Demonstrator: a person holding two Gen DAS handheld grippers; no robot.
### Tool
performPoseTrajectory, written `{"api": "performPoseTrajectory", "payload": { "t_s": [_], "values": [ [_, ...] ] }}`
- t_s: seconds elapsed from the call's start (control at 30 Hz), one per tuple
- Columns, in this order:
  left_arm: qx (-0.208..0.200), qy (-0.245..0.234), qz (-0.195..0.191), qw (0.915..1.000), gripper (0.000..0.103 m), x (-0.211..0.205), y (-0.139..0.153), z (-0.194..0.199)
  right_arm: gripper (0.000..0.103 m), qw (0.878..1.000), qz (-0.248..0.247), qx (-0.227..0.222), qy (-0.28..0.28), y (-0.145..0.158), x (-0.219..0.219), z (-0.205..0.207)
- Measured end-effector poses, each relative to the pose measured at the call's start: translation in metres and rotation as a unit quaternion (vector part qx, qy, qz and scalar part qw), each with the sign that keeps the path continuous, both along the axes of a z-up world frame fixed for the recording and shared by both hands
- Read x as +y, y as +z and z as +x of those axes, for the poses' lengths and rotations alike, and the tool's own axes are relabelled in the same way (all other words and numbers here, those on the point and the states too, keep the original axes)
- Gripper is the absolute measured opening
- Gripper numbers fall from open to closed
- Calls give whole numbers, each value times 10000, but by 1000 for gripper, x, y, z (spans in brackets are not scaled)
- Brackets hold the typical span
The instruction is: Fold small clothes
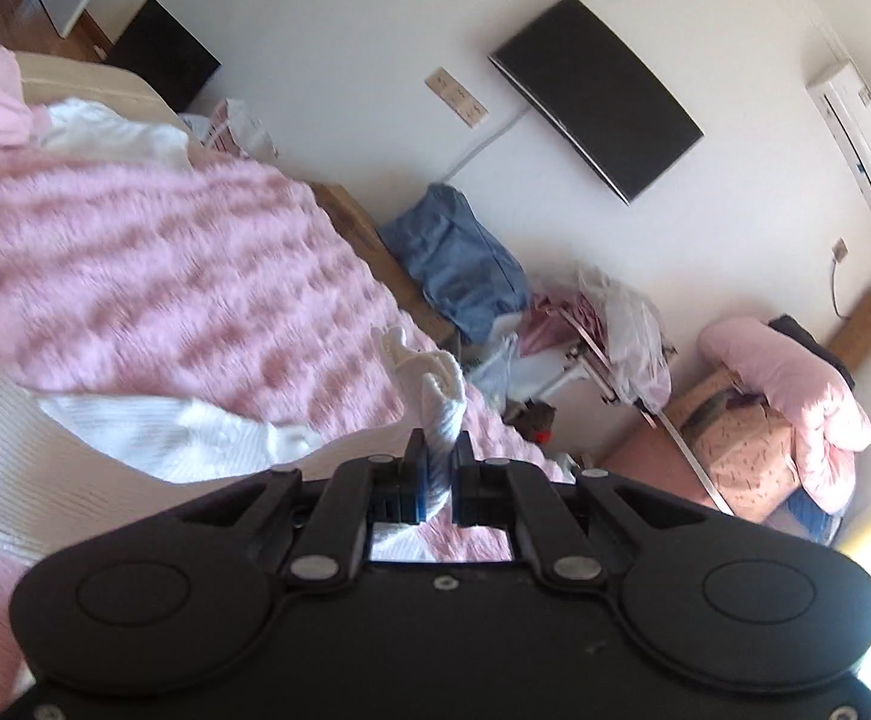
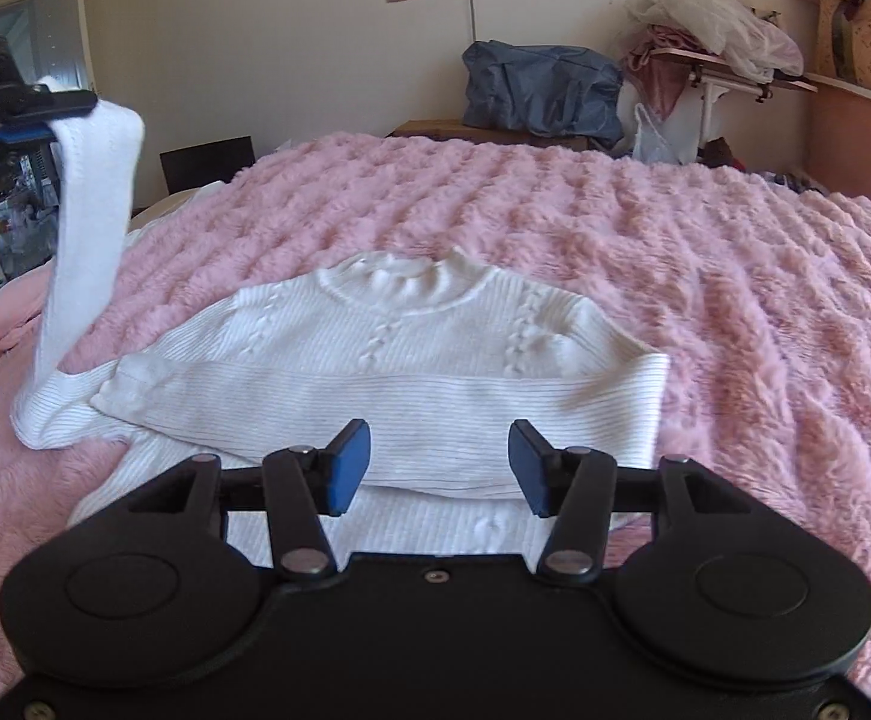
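- Left wrist view: the left gripper (image 1: 437,457) is clamped on the cuff of a white sleeve (image 1: 442,402), lifted above the pink blanket (image 1: 165,264); the sweater body lies at 9 o'clock.
- Right wrist view: the right gripper (image 2: 439,461) hovers with jaws wide apart over the white sweater (image 2: 387,360). One sleeve seems folded across; the raised sleeve at 10 o'clock remains, so roughly halfway.

no readable text, labels or brand marks anywhere (both wrist views checked)
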State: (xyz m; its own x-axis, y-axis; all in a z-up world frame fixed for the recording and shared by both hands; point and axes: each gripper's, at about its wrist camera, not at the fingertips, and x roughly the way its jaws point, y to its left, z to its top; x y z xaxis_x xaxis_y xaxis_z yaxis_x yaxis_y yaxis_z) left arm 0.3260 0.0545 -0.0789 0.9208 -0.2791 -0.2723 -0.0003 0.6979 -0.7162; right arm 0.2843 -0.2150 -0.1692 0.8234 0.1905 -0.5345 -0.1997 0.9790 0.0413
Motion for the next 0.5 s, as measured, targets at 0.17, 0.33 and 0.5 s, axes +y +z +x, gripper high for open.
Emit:
{"api": "performPoseTrajectory", "payload": {
  "t_s": [0.17,0.33,0.5],
  "values": [
    [330,-577,108,9977,3,-75,-34,34,52,9995,76,-26,-292,1,-44,1],
    [799,-946,243,9920,3,-125,-76,48,52,9984,136,-16,-544,-3,-75,-1],
    [1279,-1195,631,9825,4,-155,-126,64,52,9974,143,12,-709,-6,-91,-1]
  ]
}}
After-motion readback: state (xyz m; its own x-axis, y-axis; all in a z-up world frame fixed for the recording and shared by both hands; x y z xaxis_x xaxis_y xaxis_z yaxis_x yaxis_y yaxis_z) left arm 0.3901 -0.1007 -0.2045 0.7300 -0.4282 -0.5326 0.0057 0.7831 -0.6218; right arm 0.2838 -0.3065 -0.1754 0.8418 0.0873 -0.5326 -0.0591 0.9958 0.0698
